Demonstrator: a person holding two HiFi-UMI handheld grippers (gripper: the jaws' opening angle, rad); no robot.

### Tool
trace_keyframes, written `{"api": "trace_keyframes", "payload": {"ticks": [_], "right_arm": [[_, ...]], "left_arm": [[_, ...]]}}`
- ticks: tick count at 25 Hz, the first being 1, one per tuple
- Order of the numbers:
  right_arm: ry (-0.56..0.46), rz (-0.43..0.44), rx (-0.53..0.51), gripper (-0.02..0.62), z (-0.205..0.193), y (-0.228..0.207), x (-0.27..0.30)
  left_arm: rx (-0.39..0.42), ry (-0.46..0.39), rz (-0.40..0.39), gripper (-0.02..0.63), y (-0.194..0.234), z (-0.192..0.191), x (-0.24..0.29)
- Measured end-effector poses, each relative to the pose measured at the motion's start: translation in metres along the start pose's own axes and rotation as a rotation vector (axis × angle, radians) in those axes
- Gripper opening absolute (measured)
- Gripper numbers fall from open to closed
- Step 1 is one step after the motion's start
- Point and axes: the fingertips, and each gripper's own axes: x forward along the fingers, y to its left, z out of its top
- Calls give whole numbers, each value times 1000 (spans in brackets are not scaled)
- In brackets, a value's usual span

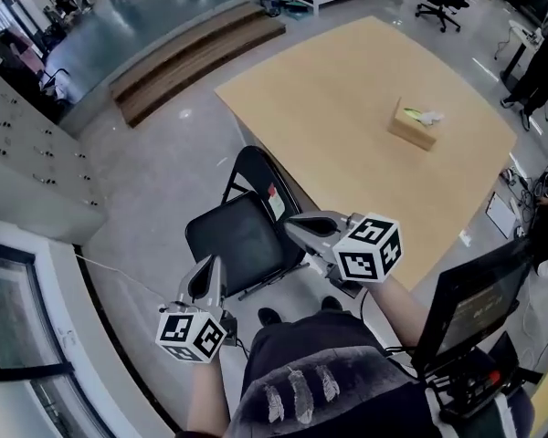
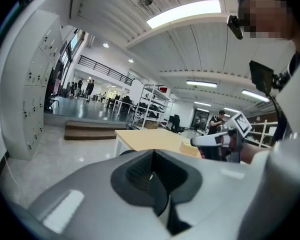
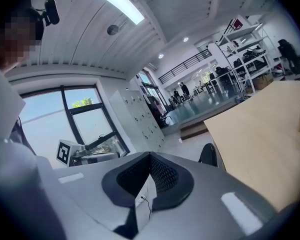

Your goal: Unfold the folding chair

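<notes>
The black folding chair (image 1: pixel 239 240) stands opened out on the floor beside the table, seat flat and backrest (image 1: pixel 260 179) up. My left gripper (image 1: pixel 210 265) hovers just left of the seat's near corner, jaws shut and empty. My right gripper (image 1: pixel 292 229) is above the seat's right edge, also shut with nothing in it. In the left gripper view the closed jaws (image 2: pixel 152 156) point level across the room, with the right gripper (image 2: pixel 215 140) off to the side. In the right gripper view its closed jaws (image 3: pixel 150 159) sit low, the chair's back edge (image 3: pixel 208 155) just beyond.
A large wooden table (image 1: pixel 365 126) with a tissue box (image 1: pixel 413 124) stands right behind the chair. Grey lockers (image 1: pixel 27 162) line the left wall and wooden steps (image 1: pixel 192 57) lie farther back. A cart with a dark monitor (image 1: pixel 475 304) is close at my right.
</notes>
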Motion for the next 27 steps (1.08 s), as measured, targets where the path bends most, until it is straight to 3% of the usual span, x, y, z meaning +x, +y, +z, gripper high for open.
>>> {"api": "trace_keyframes", "payload": {"ticks": [4,11,17,22,27], "right_arm": [[-8,-33,-4,0,-7,-24,-37],[79,138,-6,0,-30,-25,-38],[120,243,-53,0,-27,6,-20],[121,268,-96,0,-14,26,-19],[112,219,-69,0,-13,37,-26]], "left_arm": [[31,16,-4,2,-35,-4,12],[-17,4,198,2,-57,-24,-29],[-72,-37,306,2,-43,-24,-69],[-68,-96,315,2,-31,-10,-84],[-69,-113,253,2,-17,-3,-90]]}}
